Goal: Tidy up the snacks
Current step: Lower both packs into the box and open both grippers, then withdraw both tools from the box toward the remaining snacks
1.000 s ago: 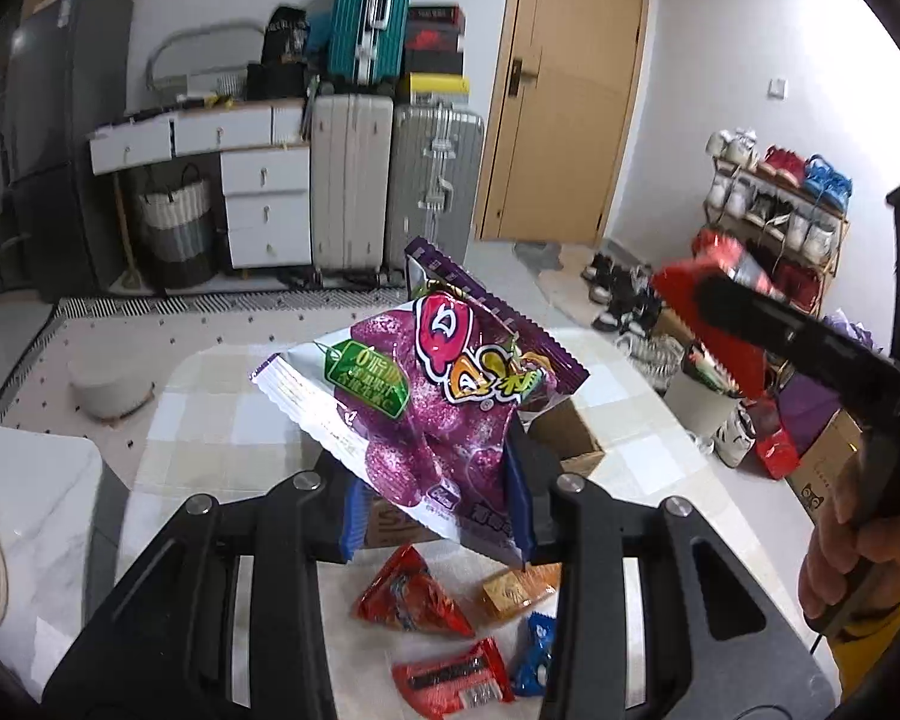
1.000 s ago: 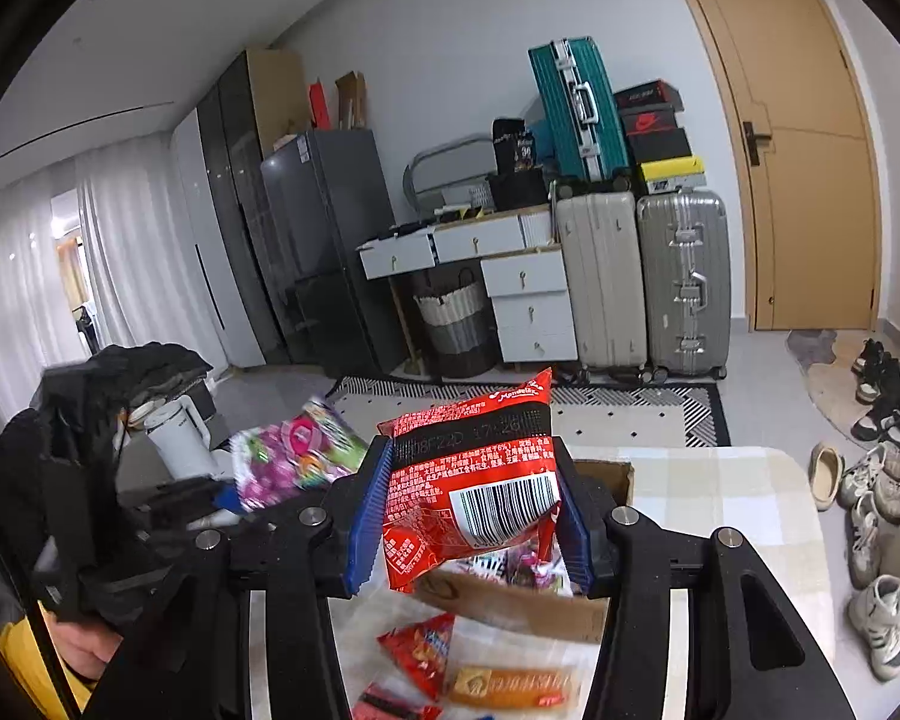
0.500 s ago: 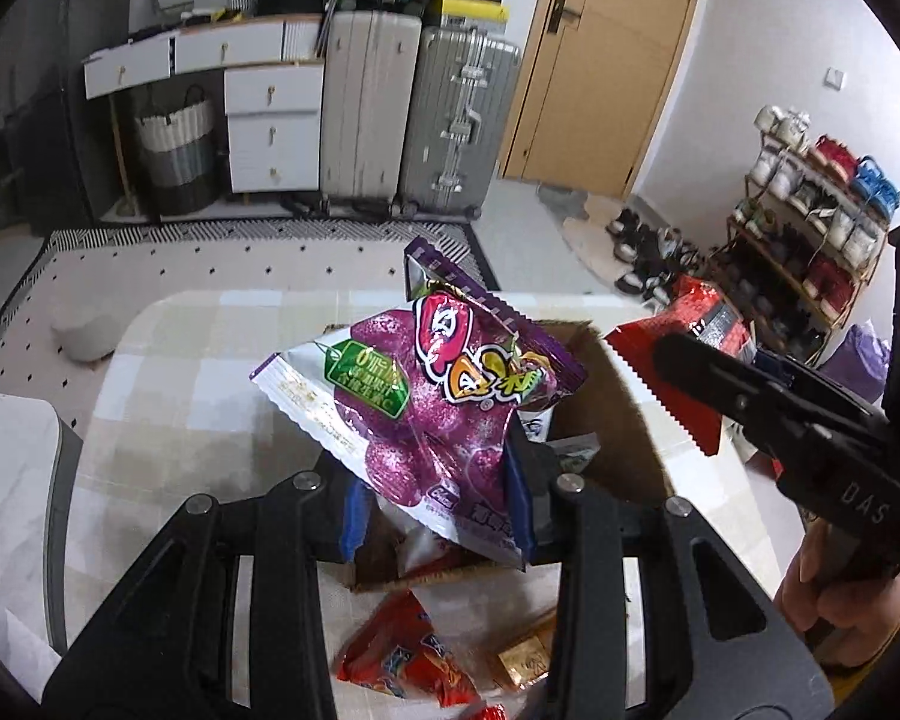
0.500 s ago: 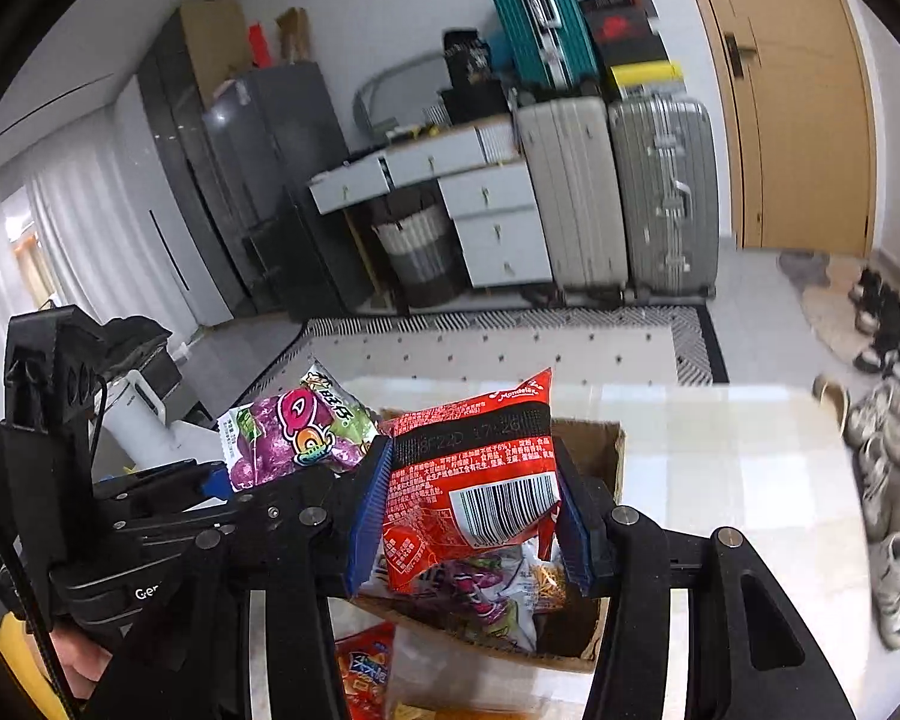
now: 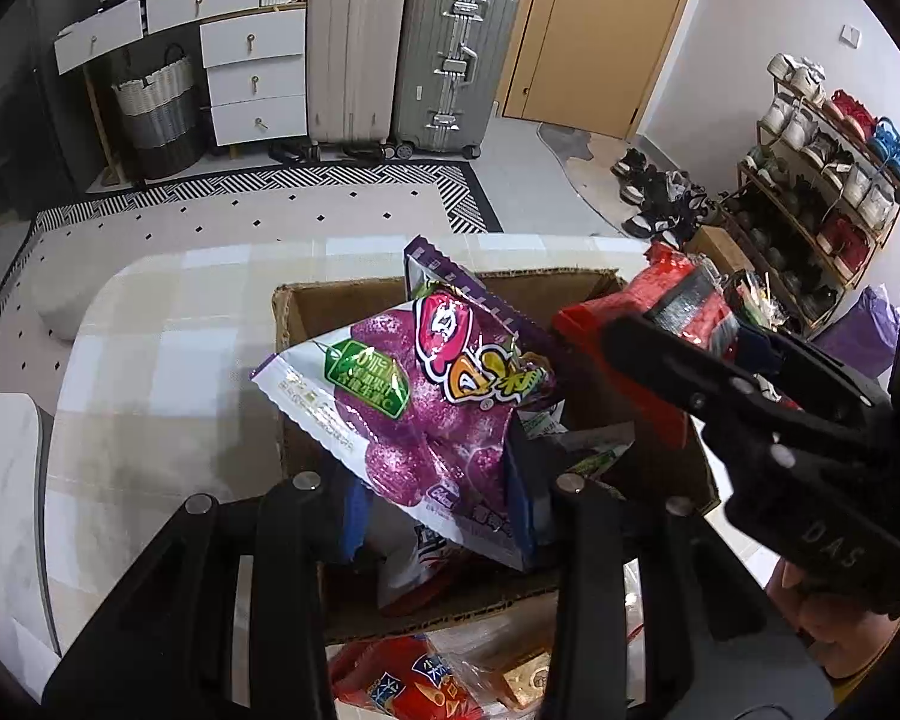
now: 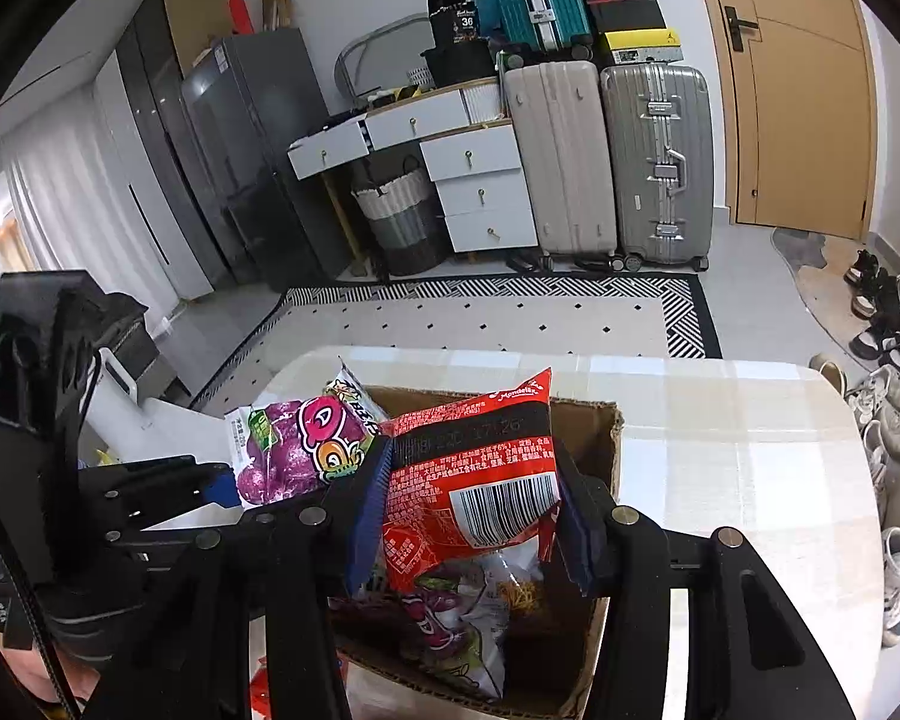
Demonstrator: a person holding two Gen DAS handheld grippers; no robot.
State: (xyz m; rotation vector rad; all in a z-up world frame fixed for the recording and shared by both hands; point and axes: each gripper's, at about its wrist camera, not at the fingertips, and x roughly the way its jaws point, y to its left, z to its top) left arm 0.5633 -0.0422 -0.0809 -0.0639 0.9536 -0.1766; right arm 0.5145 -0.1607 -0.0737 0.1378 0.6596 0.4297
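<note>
My left gripper (image 5: 438,498) is shut on a purple snack bag (image 5: 426,402) and holds it over the open cardboard box (image 5: 342,300) on the table. My right gripper (image 6: 471,516) is shut on a red snack bag (image 6: 480,474) and holds it over the same box (image 6: 594,420), beside the purple bag (image 6: 294,450). The red bag (image 5: 660,312) and right gripper also show at the right of the left wrist view. Several snack packets (image 6: 462,612) lie inside the box.
Loose snack packets (image 5: 414,678) lie on the checked table (image 5: 150,312) in front of the box. A white chair (image 5: 0,480) stands at the table's left. Suitcases (image 6: 606,156), drawers, a patterned rug and a shoe rack (image 5: 810,192) lie beyond.
Both grippers have moved forward and down with their bags, from in front of the box to over its opening. The box now fills the middle of both views.
</note>
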